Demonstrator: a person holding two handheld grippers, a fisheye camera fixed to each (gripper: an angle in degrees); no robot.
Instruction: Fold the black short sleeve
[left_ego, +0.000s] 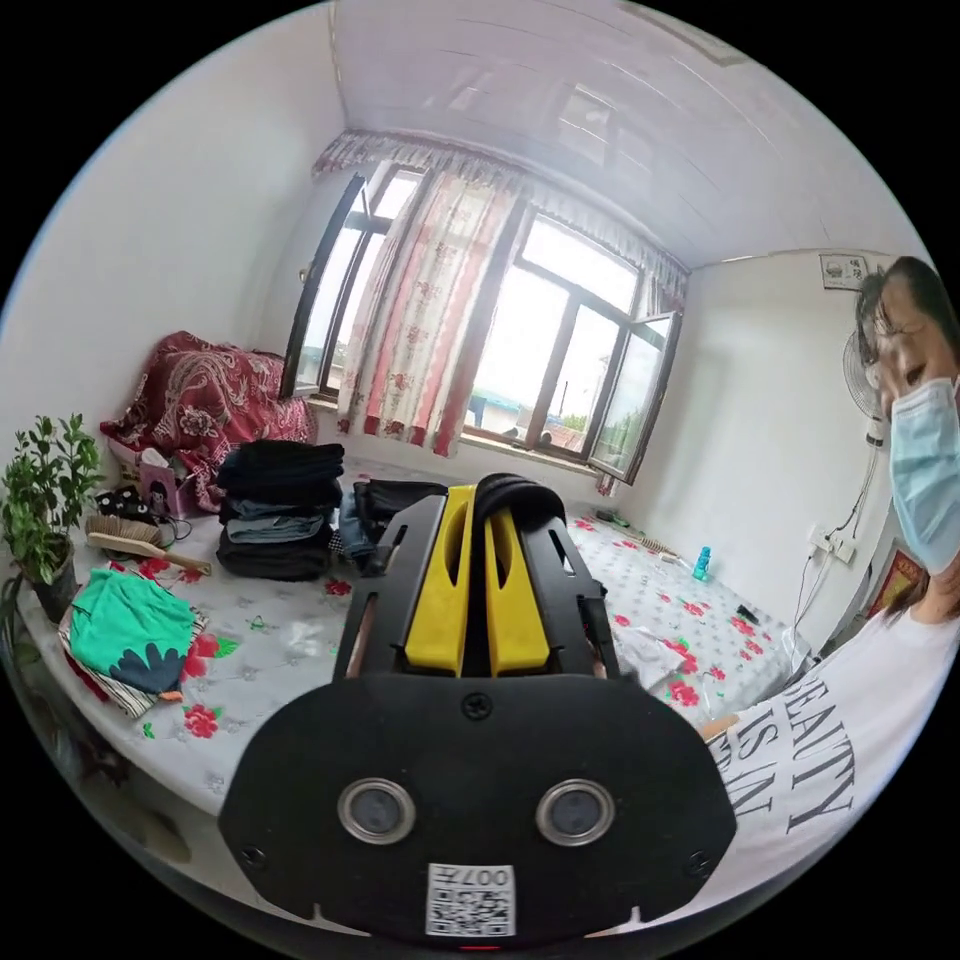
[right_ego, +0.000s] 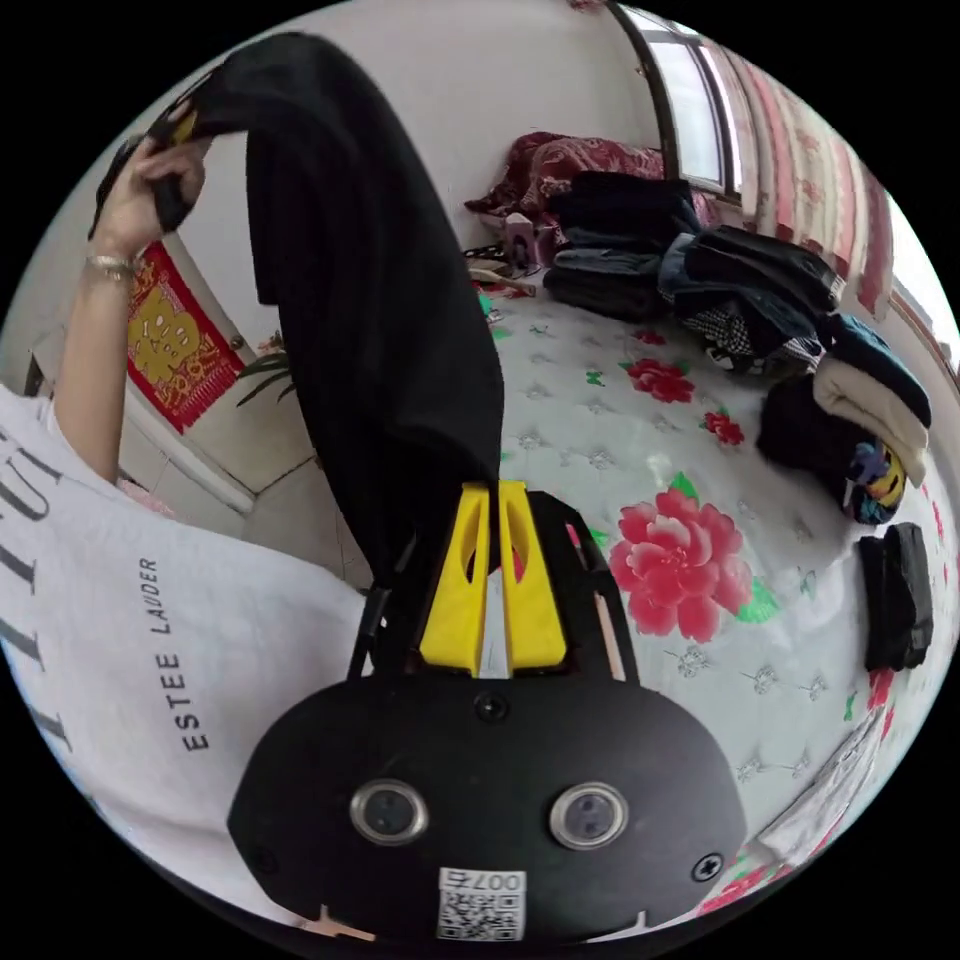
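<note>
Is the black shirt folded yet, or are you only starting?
Only starting. Done: other clothes sit stacked on the bed. In hand: both grippers are shut on the black shirt, the left gripper raised high, the right gripper lower, so it hangs in the air. Left: lay it on the bed and fold it.

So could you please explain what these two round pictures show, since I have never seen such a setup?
A person holds a hand tool in each hand, each a two-jaw gripper with yellow jaws, carrying a fisheye camera. One picture looks out from the left gripper, raised high, with black cloth pinched at its tips. The other looks from the right gripper, shut on the lower end of the same black short sleeve, which hangs stretched between the two. In that picture the person's hand grips the left tool at the top. Below lies a flowered bed with stacks of folded clothes.
</note>
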